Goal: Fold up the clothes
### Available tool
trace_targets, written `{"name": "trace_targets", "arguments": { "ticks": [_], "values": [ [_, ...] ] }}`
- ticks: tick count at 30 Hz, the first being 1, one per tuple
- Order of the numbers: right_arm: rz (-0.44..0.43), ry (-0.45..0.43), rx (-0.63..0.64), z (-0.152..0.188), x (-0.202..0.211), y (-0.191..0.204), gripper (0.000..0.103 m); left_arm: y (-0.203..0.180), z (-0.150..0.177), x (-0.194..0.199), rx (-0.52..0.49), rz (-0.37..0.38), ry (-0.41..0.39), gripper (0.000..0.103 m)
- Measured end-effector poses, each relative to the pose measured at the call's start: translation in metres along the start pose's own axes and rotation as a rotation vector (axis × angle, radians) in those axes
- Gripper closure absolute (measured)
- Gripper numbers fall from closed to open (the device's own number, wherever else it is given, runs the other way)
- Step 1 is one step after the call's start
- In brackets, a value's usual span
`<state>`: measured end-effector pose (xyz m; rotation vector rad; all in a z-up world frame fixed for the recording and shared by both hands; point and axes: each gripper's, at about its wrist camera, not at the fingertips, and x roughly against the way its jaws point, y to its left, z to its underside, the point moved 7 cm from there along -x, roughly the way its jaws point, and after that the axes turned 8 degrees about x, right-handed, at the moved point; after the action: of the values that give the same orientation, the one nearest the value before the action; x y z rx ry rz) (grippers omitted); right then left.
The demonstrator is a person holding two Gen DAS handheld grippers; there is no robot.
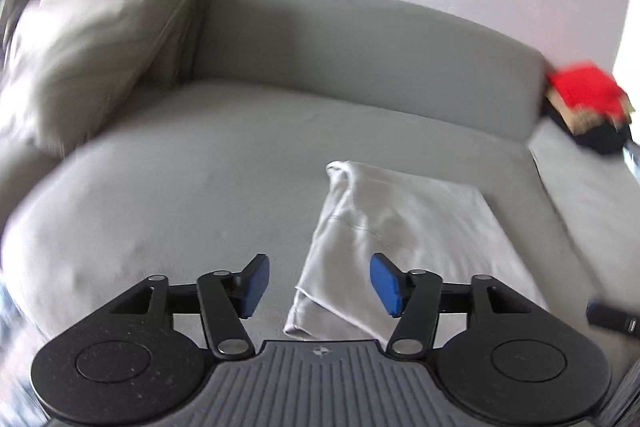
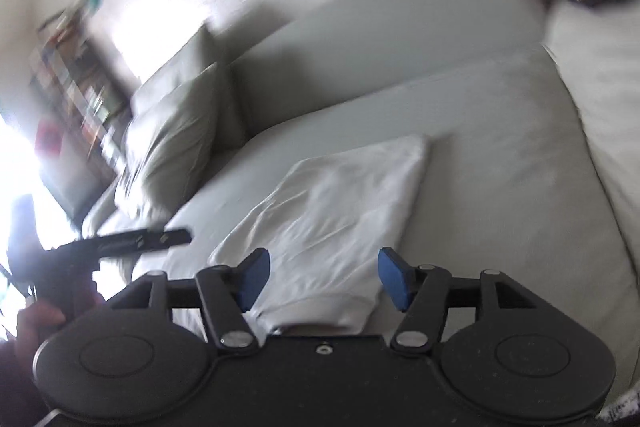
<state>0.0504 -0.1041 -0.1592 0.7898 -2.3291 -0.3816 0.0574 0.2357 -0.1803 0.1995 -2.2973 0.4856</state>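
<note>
I see the white garment (image 2: 332, 211) lying folded flat on the sofa (image 1: 180, 187). It looks light and limp; I'd pinch a hemmed edge. My left gripper (image 1: 319, 285) and right gripper (image 2: 324, 279) both gape wide, holding nothing.

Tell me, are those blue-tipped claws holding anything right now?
No. The left gripper and right gripper are both open with nothing between their pads; the folded white garment lies loose on the sofa.

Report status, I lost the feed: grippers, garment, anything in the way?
Left gripper open, empty. Right gripper open, empty. White garment folded, flat on sofa. Cushions and red-black pile well aside, nothing blocking.
</note>
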Motion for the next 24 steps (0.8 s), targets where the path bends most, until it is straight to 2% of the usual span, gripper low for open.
{"name": "trace_targets", "arguments": {
  "ticks": [4,7,11,14,18,24],
  "values": [
    [0.011,0.007,-0.177,0.001,-0.009,-0.029,0.041,0.024,-0.02,-0.001,0.112,0.011,-0.023,0.041],
    [0.017,0.019,-0.243,0.004,-0.015,-0.04,0.038,0.042,-0.034,-0.002,0.193,0.02,-0.038,0.036],
    [0.016,0.031,-0.295,0.004,-0.023,-0.048,0.035,0.046,-0.04,-0.018,0.244,0.036,0.032,0.031],
    [0.014,0.039,-0.323,0.004,-0.031,-0.052,0.035,0.046,-0.04,-0.025,0.251,0.033,0.075,0.031],
    [0.014,0.04,-0.32,0.003,-0.035,-0.053,0.035,0.044,-0.041,-0.03,0.22,-0.029,0.07,0.03],
    [0.012,0.041,-0.313,0.005,-0.033,-0.054,0.035,0.038,-0.039,-0.031,0.186,-0.062,0.068,0.03]
  ]
}}
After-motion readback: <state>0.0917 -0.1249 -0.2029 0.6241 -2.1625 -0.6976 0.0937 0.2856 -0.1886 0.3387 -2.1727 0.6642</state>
